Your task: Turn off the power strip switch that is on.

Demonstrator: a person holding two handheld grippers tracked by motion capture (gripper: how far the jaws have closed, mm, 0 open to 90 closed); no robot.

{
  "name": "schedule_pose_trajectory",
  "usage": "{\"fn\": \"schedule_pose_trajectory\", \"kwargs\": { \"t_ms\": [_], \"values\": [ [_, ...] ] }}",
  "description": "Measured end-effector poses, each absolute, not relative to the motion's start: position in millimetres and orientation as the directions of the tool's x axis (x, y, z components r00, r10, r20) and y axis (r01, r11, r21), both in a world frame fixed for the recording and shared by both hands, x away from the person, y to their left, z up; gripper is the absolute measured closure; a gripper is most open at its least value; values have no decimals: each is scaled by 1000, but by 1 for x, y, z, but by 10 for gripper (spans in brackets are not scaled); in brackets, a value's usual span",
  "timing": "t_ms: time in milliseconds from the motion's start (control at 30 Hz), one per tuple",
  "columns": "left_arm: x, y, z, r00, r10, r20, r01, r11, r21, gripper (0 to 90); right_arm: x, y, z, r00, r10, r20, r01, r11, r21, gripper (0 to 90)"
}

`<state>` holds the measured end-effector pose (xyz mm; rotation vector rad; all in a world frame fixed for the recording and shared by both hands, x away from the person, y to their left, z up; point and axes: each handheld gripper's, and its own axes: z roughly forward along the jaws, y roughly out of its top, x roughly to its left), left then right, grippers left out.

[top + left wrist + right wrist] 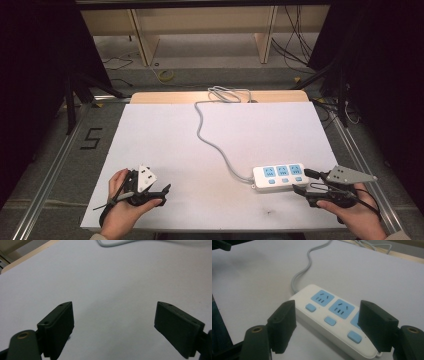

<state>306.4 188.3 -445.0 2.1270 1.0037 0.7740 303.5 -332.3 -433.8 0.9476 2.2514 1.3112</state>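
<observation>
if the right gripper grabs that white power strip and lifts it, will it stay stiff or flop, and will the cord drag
The power strip looks like a rigid plastic block, so it should probably stay stiff. Its smooth, rounded shell may slip between the open jaws of the right hand-held gripper. The grey cord snakes loosely across the white table, so it will likely trail and tug lightly.

Left gripper: black body, grey three-cornered plate on top with small dark holes, thin black cable trailing. Right gripper: same black build, a larger grey plate. Both carry blocky matt-black jaws with small screw holes; brass-ringed pivot holes sit at the jaw arms.
</observation>
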Motion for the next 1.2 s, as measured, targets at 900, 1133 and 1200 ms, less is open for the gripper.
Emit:
{"fn": "schedule_pose_trajectory", "kwargs": {
  "t_ms": [900, 1133, 1200],
  "values": [
    [310, 186, -445, 524, 815, 247, 415, -498, 761, 157, 310, -330, -414, -666, 743, -65, 378, 412, 829, 900],
    [310, 186, -445, 525, 814, 247, 416, -499, 760, 158, 315, -325, -411, -668, 742, -53, 409, 426, 807, 900],
    [309, 185, -445, 527, 815, 242, 415, -496, 763, 158, 317, -324, -411, -668, 742, -52, 420, 434, 797, 900]
  ]
}}
